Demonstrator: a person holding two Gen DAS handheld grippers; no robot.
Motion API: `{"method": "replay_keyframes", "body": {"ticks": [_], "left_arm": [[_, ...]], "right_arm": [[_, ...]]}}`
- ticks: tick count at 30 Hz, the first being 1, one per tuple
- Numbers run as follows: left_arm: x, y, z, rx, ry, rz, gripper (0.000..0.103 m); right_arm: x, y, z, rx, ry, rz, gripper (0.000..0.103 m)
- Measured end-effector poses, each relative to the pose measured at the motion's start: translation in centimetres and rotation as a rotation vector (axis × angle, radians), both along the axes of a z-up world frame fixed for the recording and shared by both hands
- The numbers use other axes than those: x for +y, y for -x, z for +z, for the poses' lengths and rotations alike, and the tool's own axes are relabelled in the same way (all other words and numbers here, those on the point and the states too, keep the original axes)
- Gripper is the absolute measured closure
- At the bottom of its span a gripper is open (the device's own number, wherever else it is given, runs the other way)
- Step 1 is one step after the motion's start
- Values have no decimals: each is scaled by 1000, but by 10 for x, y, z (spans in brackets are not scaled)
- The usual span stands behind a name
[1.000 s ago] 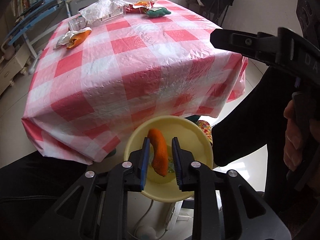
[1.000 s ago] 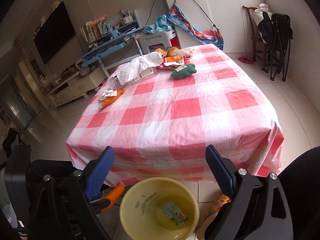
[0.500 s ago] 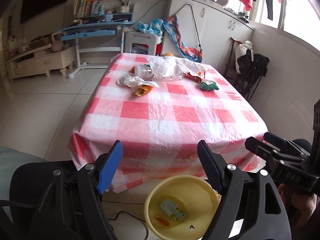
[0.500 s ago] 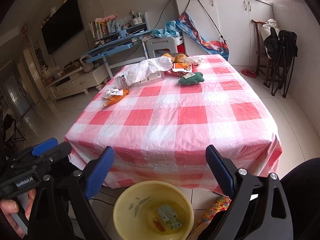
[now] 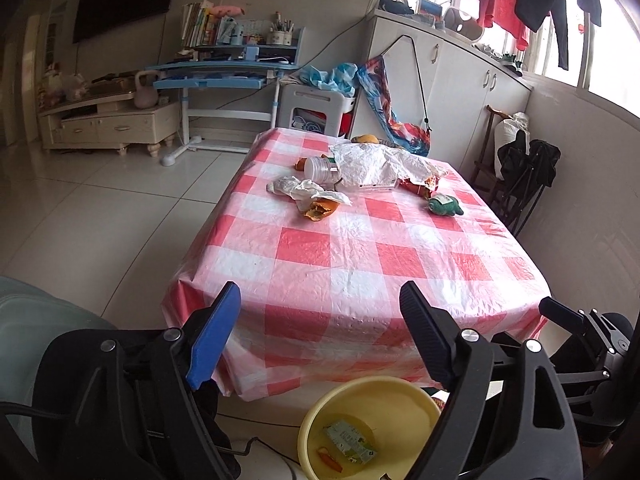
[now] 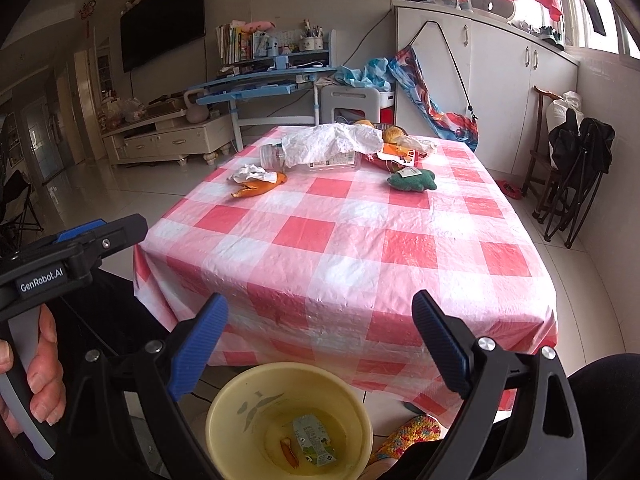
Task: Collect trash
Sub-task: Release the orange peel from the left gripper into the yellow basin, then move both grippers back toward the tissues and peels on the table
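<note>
Two scraps in bucket (image 5: 372, 396) below left gripper (image 5: 320, 340), jaws just spread, empty.

The left gripper (image 5: 320, 336) has just been opening its jaws, and now they stand wide apart with nothing between them. It points forward and a bit down. The right gripper (image 6: 320, 344) is spread wide too, and it grips nothing. It tilts down the same way. A hand (image 6: 38, 372) at the near left wraps its fingers around the left gripper's handle.
</note>
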State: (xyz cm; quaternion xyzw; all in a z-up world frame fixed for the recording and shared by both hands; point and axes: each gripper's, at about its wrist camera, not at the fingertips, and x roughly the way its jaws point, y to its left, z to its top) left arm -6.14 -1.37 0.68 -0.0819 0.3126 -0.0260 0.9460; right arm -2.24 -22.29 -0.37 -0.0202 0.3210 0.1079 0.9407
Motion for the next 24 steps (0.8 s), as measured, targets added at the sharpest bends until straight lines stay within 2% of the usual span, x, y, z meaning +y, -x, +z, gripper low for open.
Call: {"method": "replay_keyframes", "body": {"ticks": [24], "left_arm": [[0, -2, -2, 3, -7, 11, 21]], "right_arm": [[3, 1, 0, 3, 12, 11, 14]]}}
